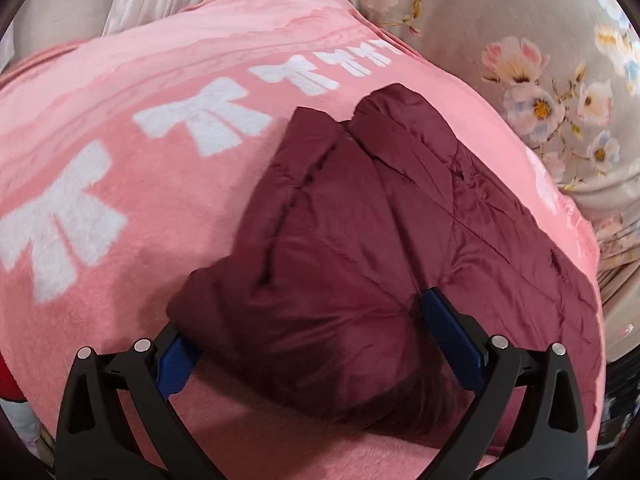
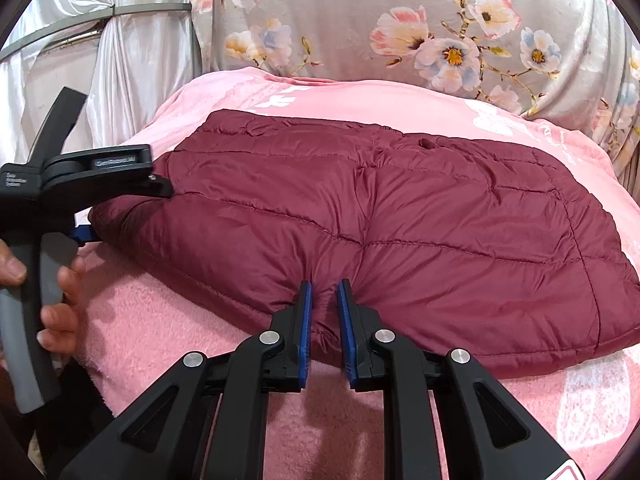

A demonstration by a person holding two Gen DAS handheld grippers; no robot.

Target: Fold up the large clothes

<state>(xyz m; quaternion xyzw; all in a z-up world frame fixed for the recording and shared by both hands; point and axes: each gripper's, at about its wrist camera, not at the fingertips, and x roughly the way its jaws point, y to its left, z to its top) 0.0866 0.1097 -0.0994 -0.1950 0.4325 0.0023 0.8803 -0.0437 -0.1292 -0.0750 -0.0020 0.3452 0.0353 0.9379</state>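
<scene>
A maroon quilted puffer jacket (image 1: 360, 240) lies folded on a pink fleece blanket (image 1: 120, 180). My left gripper (image 1: 312, 340) is open wide, its blue-padded fingers on either side of the jacket's near corner. In the right wrist view the jacket (image 2: 400, 216) spreads across the blanket (image 2: 160, 340). My right gripper (image 2: 325, 300) is shut on a pinch of the jacket's near edge. The left gripper's body (image 2: 80, 176) and the hand holding it show at the left, at the jacket's left end.
A grey floral sheet (image 2: 400, 32) rises behind the blanket and also shows in the left wrist view (image 1: 540, 60). White draped cloth (image 2: 120, 40) hangs at the back left. The blanket carries white bow prints (image 1: 208, 116).
</scene>
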